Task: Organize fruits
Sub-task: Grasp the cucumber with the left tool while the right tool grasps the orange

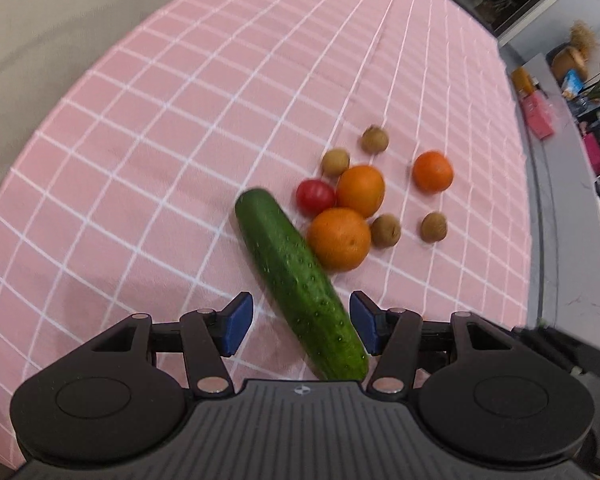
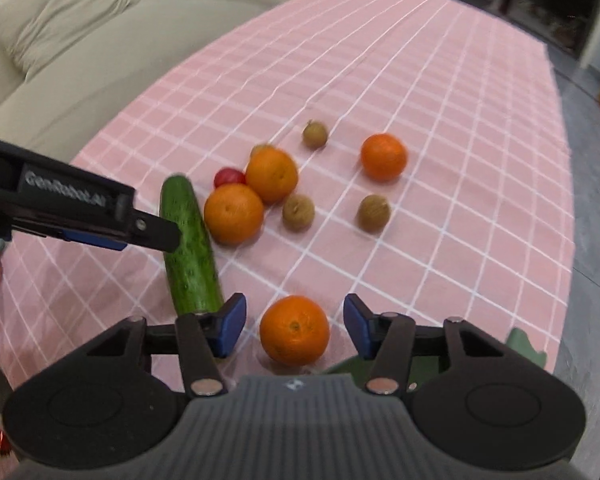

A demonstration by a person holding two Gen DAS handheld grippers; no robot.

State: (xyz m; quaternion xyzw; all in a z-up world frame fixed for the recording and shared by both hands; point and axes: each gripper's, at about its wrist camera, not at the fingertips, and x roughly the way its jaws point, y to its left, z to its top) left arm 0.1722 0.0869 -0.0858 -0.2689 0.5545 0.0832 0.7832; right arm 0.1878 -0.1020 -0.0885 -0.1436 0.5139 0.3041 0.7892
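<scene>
While both hand-held grippers stand apart, left [image 1: 301, 326] straddling cucumber [image 1: 300, 284], right [image 2: 295, 326] around orange [image 2: 294, 330]: off-centre squeeze could roll orange toward counter [image 2: 480, 220] edge.

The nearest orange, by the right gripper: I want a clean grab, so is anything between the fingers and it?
Nothing visible. The orange sits in the open right gripper, cloth showing either side. The cucumber lies left, outside the fingers.

My right gripper [image 2: 295, 326] straddles an orange [image 2: 294, 330], pads clear of it; my left gripper [image 2: 156, 236] overlaps the cucumber [image 2: 190, 248] on the pink cloth [image 2: 440, 240].
</scene>
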